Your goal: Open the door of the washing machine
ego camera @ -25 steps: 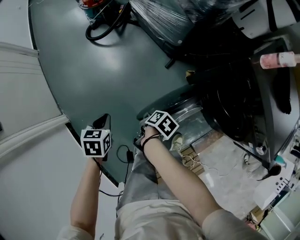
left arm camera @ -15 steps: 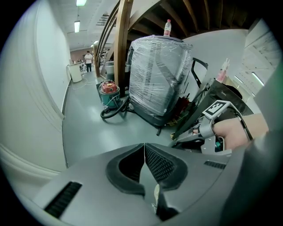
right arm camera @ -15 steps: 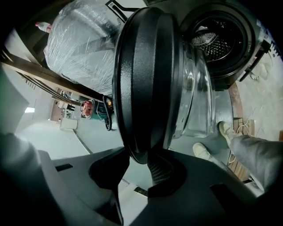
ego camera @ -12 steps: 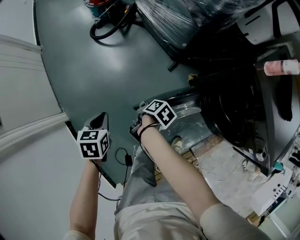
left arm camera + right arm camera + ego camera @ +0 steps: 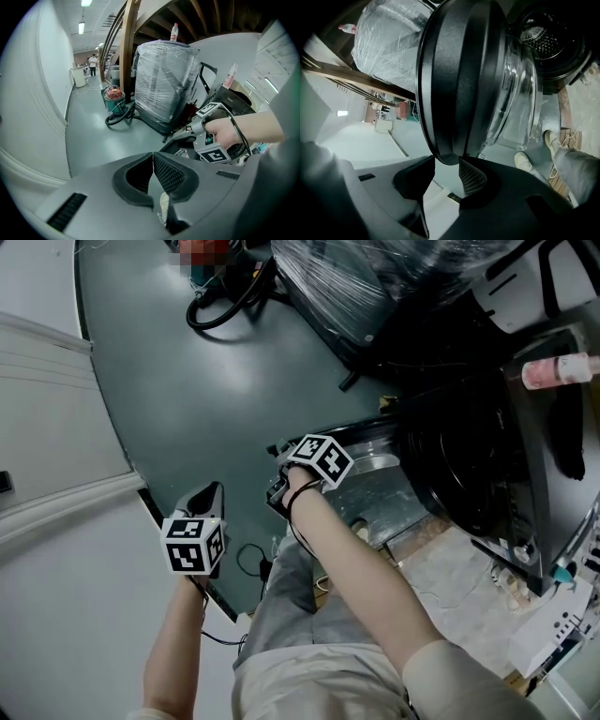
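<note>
1. As seen along the right gripper [image 5: 447,163], finds the door [image 5: 459,70] of the washing machine [image 5: 459,465] swung wide off the drum [image 5: 555,40], glass bowl turned toward the opening; judges the task as good as done.
2. Records that gripper's jaws as having just been opening, now spread, with the lower edge of the door's black rim between the 2 tips. Sees no firm pinch there, so reads this as letting go of the rim, presumably the part used to pull the door round.
3. Places the door low, near the person's leg [image 5: 291,596], out over the grey floor [image 5: 216,381].
4. Notes the left gripper [image 5: 152,157] with its 2 jaws closed tip to tip on nothing, held off to the side, presumably to keep clear of the door's swing.
5. Flags 1 risk: the rim catching a jaw on withdrawal.
</note>
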`<action>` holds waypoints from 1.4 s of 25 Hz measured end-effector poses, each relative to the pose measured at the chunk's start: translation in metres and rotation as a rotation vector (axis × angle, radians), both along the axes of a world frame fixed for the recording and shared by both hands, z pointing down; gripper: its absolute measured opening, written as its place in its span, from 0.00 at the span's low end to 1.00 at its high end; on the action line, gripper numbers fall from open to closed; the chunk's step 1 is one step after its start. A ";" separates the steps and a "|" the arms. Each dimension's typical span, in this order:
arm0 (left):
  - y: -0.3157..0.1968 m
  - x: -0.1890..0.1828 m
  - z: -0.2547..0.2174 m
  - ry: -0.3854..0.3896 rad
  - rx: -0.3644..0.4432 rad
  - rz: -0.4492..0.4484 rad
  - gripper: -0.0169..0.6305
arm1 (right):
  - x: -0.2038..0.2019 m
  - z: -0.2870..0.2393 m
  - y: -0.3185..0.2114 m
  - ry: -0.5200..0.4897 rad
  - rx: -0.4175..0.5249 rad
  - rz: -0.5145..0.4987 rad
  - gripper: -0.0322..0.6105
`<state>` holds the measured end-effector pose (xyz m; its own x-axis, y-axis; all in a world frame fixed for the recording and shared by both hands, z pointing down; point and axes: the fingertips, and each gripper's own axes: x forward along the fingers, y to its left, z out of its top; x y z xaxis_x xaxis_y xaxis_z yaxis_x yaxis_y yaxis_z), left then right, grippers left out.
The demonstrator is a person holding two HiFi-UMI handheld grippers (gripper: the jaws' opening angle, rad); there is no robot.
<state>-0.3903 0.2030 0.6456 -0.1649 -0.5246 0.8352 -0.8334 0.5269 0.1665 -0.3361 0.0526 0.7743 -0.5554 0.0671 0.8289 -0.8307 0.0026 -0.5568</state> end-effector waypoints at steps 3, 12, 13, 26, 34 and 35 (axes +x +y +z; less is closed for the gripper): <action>-0.003 0.004 -0.011 -0.020 0.012 0.006 0.06 | 0.014 -0.009 0.007 -0.017 0.005 -0.079 0.34; -0.037 0.026 -0.055 -0.068 0.081 0.049 0.06 | 0.060 -0.094 0.013 -0.164 0.130 -0.290 0.29; -0.042 0.029 -0.061 -0.071 0.090 0.055 0.06 | 0.065 -0.105 0.009 -0.179 0.161 -0.311 0.27; -0.150 0.089 -0.162 -0.173 0.269 0.282 0.06 | 0.165 -0.258 -0.100 -0.273 0.686 -0.493 0.11; -0.203 0.144 -0.224 -0.218 0.386 0.396 0.06 | 0.221 -0.340 -0.133 -0.314 0.908 -0.478 0.10; -0.208 0.151 -0.231 -0.227 0.395 0.411 0.06 | 0.227 -0.350 -0.135 -0.321 0.936 -0.481 0.10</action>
